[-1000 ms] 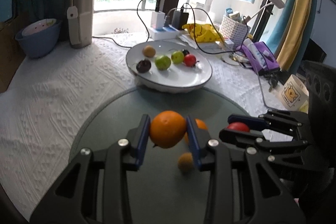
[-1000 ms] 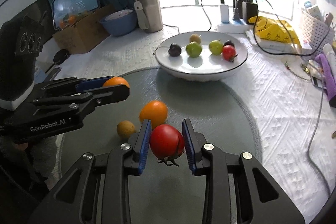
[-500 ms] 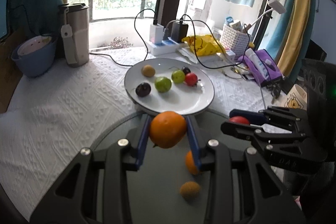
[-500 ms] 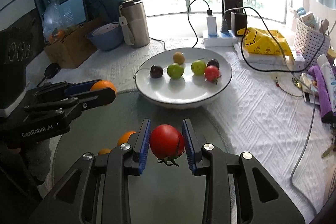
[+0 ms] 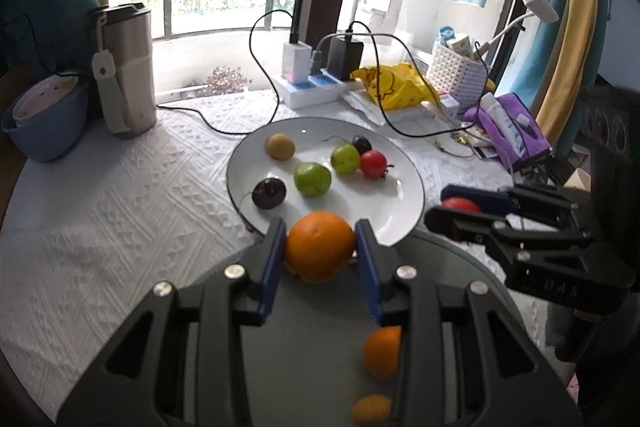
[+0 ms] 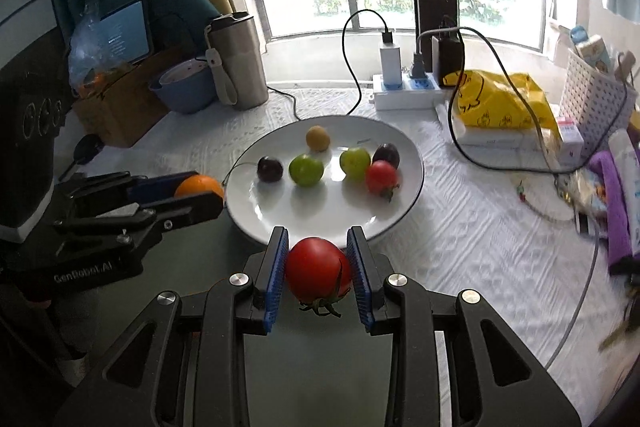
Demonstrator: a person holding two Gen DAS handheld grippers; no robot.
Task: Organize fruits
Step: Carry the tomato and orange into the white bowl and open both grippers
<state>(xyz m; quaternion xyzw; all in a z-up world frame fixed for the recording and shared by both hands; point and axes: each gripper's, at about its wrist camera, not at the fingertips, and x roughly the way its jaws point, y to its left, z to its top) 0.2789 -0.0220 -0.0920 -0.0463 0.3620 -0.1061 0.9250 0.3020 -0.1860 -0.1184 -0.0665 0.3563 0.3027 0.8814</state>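
A worktop [image 6: 480, 227] covered with a white textured cloth is seen, with a dark round mat [image 5: 320, 347] at its near edge. Just beyond the mat, a white plate [image 6: 400, 203] already carries six small fruits: two green, two dark, one tan and one red. The task is judged to be more than half done.

An orange [image 5: 320, 245] is clenched between the blue fingers [image 5: 270, 267] of the left gripper [image 5: 320, 259] and is held just short of the plate's near rim. A red tomato [image 6: 318, 273], stalk downward, is gripped in the same way by the right gripper [image 6: 318, 275], also at the near rim. Neither fruit has yet been set down.

On the mat, close under the left gripper, a smaller orange fruit [image 5: 382, 351] and a small tan fruit [image 5: 372, 409] are left lying. Once the two held fruits are placed, these two appear to remain to be carried over.
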